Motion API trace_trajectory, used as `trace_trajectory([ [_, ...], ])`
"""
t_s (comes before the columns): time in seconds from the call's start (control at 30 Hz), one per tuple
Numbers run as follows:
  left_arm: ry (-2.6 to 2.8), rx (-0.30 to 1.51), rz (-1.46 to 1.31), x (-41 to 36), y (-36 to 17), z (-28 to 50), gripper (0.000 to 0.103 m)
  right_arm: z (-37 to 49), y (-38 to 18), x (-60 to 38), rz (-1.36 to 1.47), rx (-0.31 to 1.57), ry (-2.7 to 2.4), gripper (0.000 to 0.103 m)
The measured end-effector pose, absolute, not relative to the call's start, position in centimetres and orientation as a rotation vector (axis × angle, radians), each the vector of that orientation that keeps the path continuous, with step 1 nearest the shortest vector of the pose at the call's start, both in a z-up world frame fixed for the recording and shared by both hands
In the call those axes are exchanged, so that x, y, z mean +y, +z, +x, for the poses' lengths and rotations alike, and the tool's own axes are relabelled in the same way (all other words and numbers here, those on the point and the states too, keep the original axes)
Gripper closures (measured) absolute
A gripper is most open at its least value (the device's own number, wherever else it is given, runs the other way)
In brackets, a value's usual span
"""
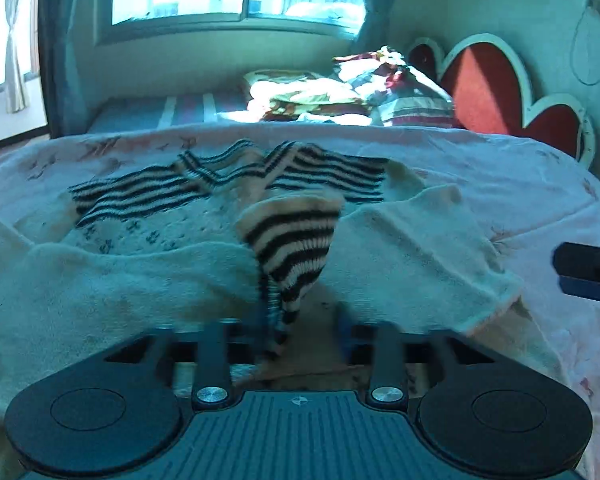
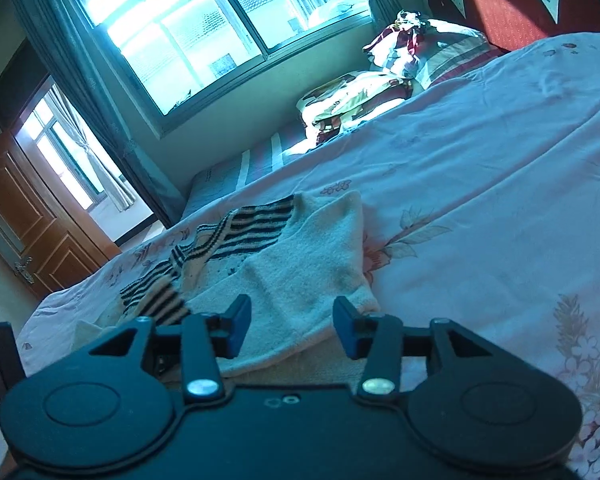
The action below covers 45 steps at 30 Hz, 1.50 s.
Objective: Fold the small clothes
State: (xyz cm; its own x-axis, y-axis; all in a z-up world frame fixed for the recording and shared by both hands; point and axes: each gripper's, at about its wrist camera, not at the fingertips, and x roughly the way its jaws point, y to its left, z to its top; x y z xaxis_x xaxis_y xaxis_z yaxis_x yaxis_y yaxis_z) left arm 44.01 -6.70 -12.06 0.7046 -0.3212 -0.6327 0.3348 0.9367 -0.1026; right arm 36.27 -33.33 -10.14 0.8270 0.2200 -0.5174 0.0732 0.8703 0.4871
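Note:
A small cream sweater (image 1: 168,236) with black stripes on its yoke and cuffs lies on the bed. Its striped cuff (image 1: 296,240) hangs in front of my left gripper (image 1: 300,328); the left fingers are blurred and look parted, with the cuff's tip by the left finger. My right gripper (image 2: 293,326) is open and empty, its blue pads (image 2: 346,326) hovering just above the sweater's cream hem (image 2: 300,280). The right gripper's tip shows at the right edge of the left wrist view (image 1: 588,272).
A pale floral bedsheet (image 2: 480,200) covers the bed. Bedding and pillows (image 1: 352,92) are piled by the red heart-shaped headboard (image 1: 488,84). A window (image 2: 204,24) with curtains is behind, and a wooden door (image 2: 24,216) stands open at left.

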Motion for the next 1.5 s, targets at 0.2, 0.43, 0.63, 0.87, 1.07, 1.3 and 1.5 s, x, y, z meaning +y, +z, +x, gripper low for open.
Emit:
trace_trajectory([
  [0.2, -0.275, 0.592, -0.004, -0.4, -9.1, 38.8, 0.022, 38.3, -11.2, -30.8, 0.613, 0.658, 0.213, 0.048],
  [0.43, -0.012, 0.684, 0.027, 10.6, -12.1, 38.9, 0.038, 41.5, -13.9, -27.8, 0.690, 0.761, 0.235, 0.052],
  [0.63, -0.062, 0.717, 0.018, 12.5, -14.3, 40.6, 0.038, 42.1, -12.1, -25.2, 0.493, 0.692, 0.218, 0.097],
  [0.87, -0.083, 0.688, -0.020, 12.7, -14.4, 41.7, 0.071, 41.5, -11.5, -28.1, 0.475, 0.673, 0.102, 0.097],
  [1.07, -0.084, 0.635, -0.035, 12.9, -14.0, 41.5, 0.073, 41.1, -12.6, -27.7, 0.463, 0.694, 0.108, 0.097],
  [1.3, -0.083, 0.589, -0.150, 14.6, -14.3, 41.1, 0.092, 40.5, -12.7, -28.2, 0.439, 0.683, 0.080, 0.097],
  [1.5, -0.068, 0.647, -0.125, 14.2, -15.2, 41.6, 0.092, 40.6, -14.0, -28.1, 0.385, 0.708, 0.072, 0.097],
])
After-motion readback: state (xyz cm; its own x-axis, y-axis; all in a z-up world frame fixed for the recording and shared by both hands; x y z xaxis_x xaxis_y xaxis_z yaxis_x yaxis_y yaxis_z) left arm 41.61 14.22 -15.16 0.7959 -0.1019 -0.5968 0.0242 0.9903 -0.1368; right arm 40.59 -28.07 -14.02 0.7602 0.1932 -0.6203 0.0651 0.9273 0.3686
